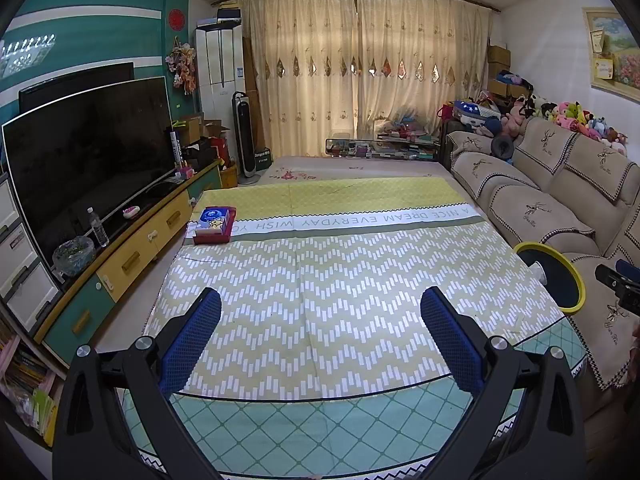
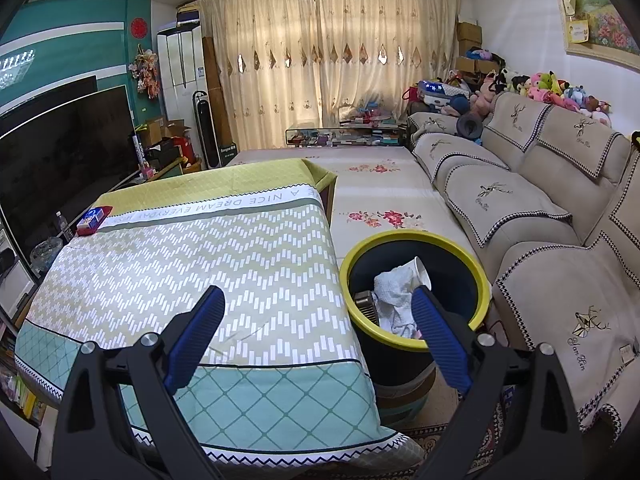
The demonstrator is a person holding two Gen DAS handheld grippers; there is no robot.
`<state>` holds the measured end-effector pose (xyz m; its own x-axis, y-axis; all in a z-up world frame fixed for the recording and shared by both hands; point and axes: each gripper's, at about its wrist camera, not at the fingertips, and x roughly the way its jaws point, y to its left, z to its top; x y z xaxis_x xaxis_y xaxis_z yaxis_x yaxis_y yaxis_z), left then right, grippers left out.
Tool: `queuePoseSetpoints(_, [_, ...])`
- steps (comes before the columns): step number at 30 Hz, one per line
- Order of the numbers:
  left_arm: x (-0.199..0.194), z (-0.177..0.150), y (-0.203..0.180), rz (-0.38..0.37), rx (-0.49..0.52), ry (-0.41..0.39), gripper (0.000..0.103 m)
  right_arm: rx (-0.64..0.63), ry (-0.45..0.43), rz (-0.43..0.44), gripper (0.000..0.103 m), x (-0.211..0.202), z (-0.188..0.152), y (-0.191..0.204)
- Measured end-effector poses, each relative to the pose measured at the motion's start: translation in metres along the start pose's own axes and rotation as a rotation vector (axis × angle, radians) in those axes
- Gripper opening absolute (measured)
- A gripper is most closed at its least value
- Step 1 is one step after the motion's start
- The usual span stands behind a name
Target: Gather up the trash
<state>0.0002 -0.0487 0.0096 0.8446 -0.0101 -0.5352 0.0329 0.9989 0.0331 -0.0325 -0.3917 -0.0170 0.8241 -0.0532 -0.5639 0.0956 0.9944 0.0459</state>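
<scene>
Trash — a paper cup [image 2: 422, 273] and crumpled white tissue [image 2: 394, 292] — lies in the yellow-rimmed bin [image 2: 400, 240] we see beside the cloth-covered counter [image 2: 192, 264]. Our left tongs [image 1: 320, 300] and right tongs [image 2: 318, 298] are both spread, pinching nothing, above the counter.

Daylight is glowing through cream embroidered curtains [image 1: 360, 68] spanning the far wall, while a large black television [image 1: 88, 156] is standing on a yellow-and-teal cabinet [image 1: 132, 256] opposite a beige fabric sofa [image 2: 532, 208] lining the white wall
</scene>
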Motion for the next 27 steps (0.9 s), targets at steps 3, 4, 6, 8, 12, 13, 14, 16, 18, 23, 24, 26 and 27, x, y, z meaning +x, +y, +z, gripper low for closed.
queuePoseSetpoints(3, [0.0000,0.0002,-0.0005,0.000,0.000,0.000,0.098,-0.001,0.003,0.000,0.090,0.0008,-0.0007,-0.0002])
queuePoseSetpoints(4, [0.0004,0.0000,-0.0012,0.001,0.001,0.000,0.098,-0.002,0.002,0.000,0.090,0.0007,-0.0007,-0.0001])
queuePoseSetpoints(6, [0.0000,0.0003,-0.0005,0.003,0.000,0.000,0.098,-0.004,0.003,0.001,0.090,0.0014,-0.0011,0.0005])
queuePoseSetpoints(8, [0.0007,0.0003,-0.0005,0.002,-0.003,0.003,0.098,-0.006,0.006,0.002,0.090,0.0029,-0.0020,0.0011])
queuePoseSetpoints(12, [0.0022,0.0009,0.0004,0.001,-0.001,0.008,0.098,-0.007,0.009,0.002,0.090,0.0045,-0.0027,0.0017])
queuePoseSetpoints(13, [0.0026,0.0010,0.0003,0.000,-0.001,0.009,0.098,-0.007,0.009,0.002,0.090,0.0047,-0.0028,0.0018])
queuePoseSetpoints(14, [0.0030,0.0012,-0.0001,-0.002,0.001,0.011,0.098,-0.007,0.009,0.002,0.090,0.0046,-0.0026,0.0017])
queuePoseSetpoints(16, [0.0041,0.0015,-0.0009,-0.005,0.003,0.015,0.098,-0.007,0.009,0.002,0.090,0.0047,-0.0026,0.0018])
queuePoseSetpoints(18, [0.0051,0.0017,-0.0020,-0.009,0.004,0.018,0.098,-0.007,0.010,0.002,0.090,0.0047,-0.0025,0.0018])
queuePoseSetpoints(23, [0.0088,0.0013,-0.0031,-0.011,0.004,0.029,0.098,-0.006,0.011,0.002,0.090,0.0056,-0.0033,0.0021])
queuePoseSetpoints(24, [0.0091,0.0013,-0.0032,-0.010,0.005,0.027,0.098,-0.006,0.011,0.002,0.090,0.0055,-0.0033,0.0020])
queuePoseSetpoints(26, [0.0074,0.0000,-0.0029,-0.006,0.009,-0.003,0.098,-0.005,0.010,0.002,0.090,0.0056,-0.0036,0.0021])
queuePoseSetpoints(27, [0.0065,-0.0001,-0.0024,-0.002,0.012,-0.013,0.098,-0.006,0.011,0.003,0.090,0.0057,-0.0032,0.0019])
